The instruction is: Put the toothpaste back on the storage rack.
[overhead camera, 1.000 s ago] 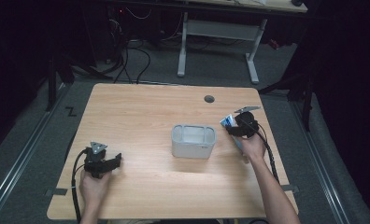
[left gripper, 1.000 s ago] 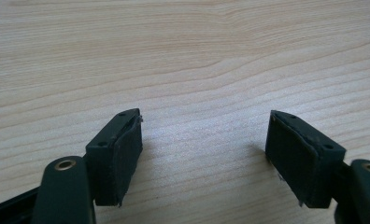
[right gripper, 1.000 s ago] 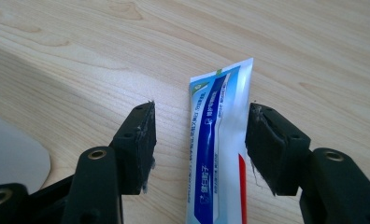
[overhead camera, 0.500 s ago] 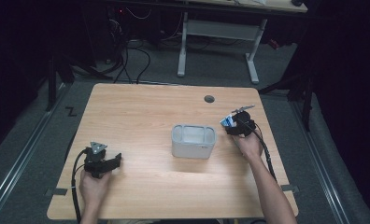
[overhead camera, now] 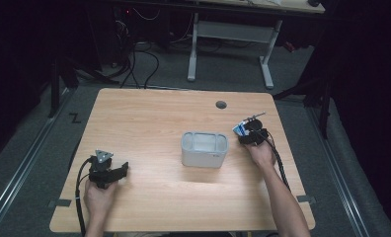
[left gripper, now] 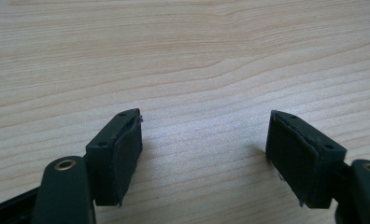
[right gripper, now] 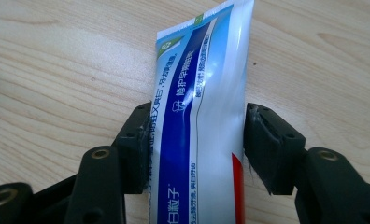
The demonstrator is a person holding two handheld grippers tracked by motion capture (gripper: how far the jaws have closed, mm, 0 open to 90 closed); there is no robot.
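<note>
Toothpaste tube [right gripper: 199, 107] sits between the jaws of the right gripper [right gripper: 197, 140], with both pads pressed against its sides; the tube lies flat against the table [right gripper: 57, 60]. In the high view the right gripper [overhead camera: 251, 134] is at the right side of the table [overhead camera: 149, 113], just to the right of a grey bin [overhead camera: 204, 148], apart from it. The left gripper [overhead camera: 106, 170] is at the near left of the table, well apart from the bin. Its jaws are spread wide with bare wood between them [left gripper: 204, 144].
</note>
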